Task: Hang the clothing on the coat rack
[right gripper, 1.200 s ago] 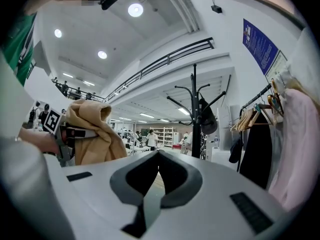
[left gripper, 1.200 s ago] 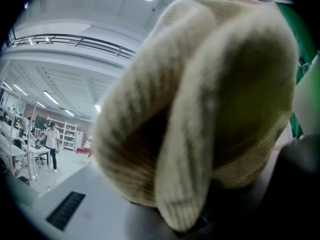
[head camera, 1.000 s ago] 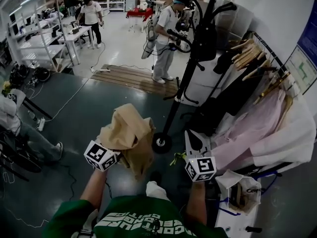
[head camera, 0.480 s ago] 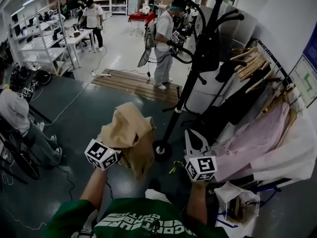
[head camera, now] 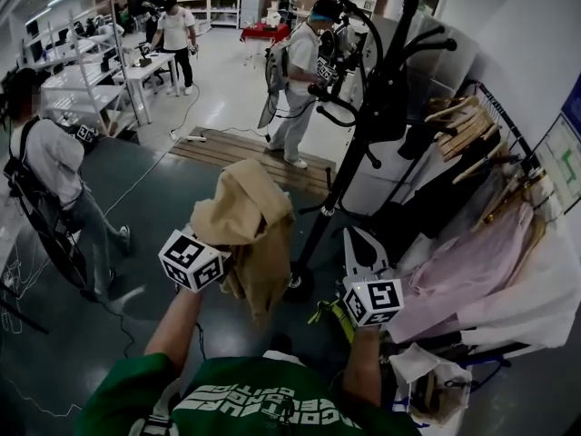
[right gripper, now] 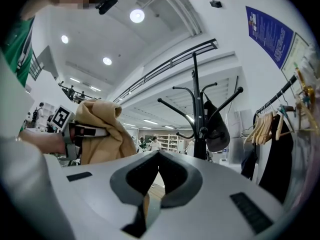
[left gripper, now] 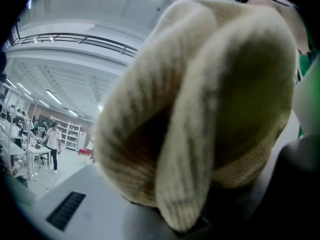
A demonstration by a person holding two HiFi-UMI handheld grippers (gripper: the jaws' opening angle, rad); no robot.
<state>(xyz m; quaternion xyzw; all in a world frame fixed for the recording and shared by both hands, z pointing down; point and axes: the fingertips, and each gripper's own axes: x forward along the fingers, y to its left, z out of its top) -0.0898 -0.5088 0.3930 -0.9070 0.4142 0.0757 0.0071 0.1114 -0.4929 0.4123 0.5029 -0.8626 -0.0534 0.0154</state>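
Note:
A tan knit garment (head camera: 245, 221) hangs bunched from my left gripper (head camera: 225, 263), which is shut on it; the cloth fills the left gripper view (left gripper: 210, 109) and hides the pads. The black coat rack (head camera: 349, 153) stands just ahead and to the right, its round base (head camera: 298, 284) on the dark floor. A dark item (head camera: 381, 80) hangs on one upper hook. My right gripper (head camera: 357, 234) points up beside the rack's pole, shut with nothing in it. In the right gripper view the rack (right gripper: 196, 109) rises ahead of the shut right gripper (right gripper: 159, 156), with the garment (right gripper: 102, 134) at left.
A clothes rail with wooden hangers (head camera: 458, 116) and pink and white garments (head camera: 472, 252) crowds the right side. A person (head camera: 295, 80) stands behind the rack by a wooden platform (head camera: 245, 148). Another person (head camera: 54, 166) stands at left. A bag (head camera: 436, 380) lies at lower right.
My left gripper has lifted the tan garment a little higher. The person at left has risen and come closer. The right gripper has barely moved.

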